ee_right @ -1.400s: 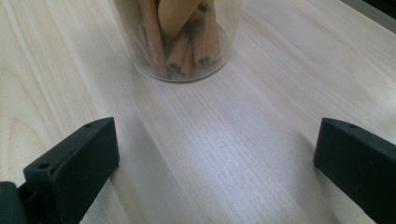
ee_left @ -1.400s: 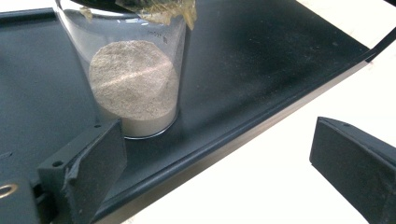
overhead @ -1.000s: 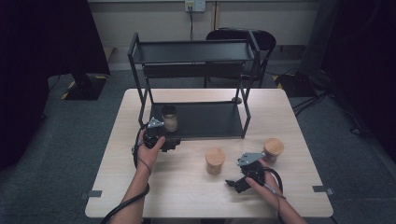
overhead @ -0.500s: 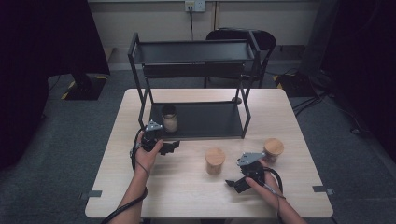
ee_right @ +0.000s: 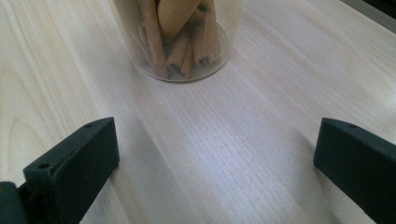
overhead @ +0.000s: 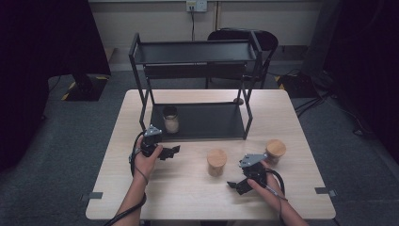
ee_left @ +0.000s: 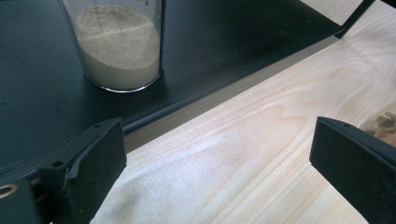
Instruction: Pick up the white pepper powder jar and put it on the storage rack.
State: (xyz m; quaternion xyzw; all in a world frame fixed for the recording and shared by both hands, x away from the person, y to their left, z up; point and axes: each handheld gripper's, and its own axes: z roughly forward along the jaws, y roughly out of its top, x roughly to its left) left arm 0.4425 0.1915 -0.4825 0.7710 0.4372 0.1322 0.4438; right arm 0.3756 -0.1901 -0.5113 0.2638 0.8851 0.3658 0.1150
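Note:
A glass jar of pale powder (overhead: 170, 119) stands on the lower shelf (overhead: 207, 123) of a black two-tier rack, at its left end. My left gripper (overhead: 173, 152) hovers over the table just in front of that shelf, open and holding nothing. In the left gripper view its jaws (ee_left: 217, 149) are spread, with the powder jar (ee_left: 119, 46) ahead to the left. A wooden-lidded jar (overhead: 217, 162) stands mid-table. My right gripper (overhead: 236, 184) sits just near-right of it, open. In the right gripper view the jar (ee_right: 180, 37) holds cinnamon sticks, beyond the open jaws (ee_right: 217, 149).
A second wooden-lidded jar (overhead: 275, 149) stands to the right, beside my right hand. The rack's upper shelf (overhead: 195, 52) carries nothing. Its posts (overhead: 248, 117) stand at the shelf corners. A chair (overhead: 240, 40) sits behind the table. Bare wood table (overhead: 188, 197) lies along the near edge.
My left gripper has drawn back a little from the powder jar, toward the person and off the shelf edge. The right gripper has stayed put.

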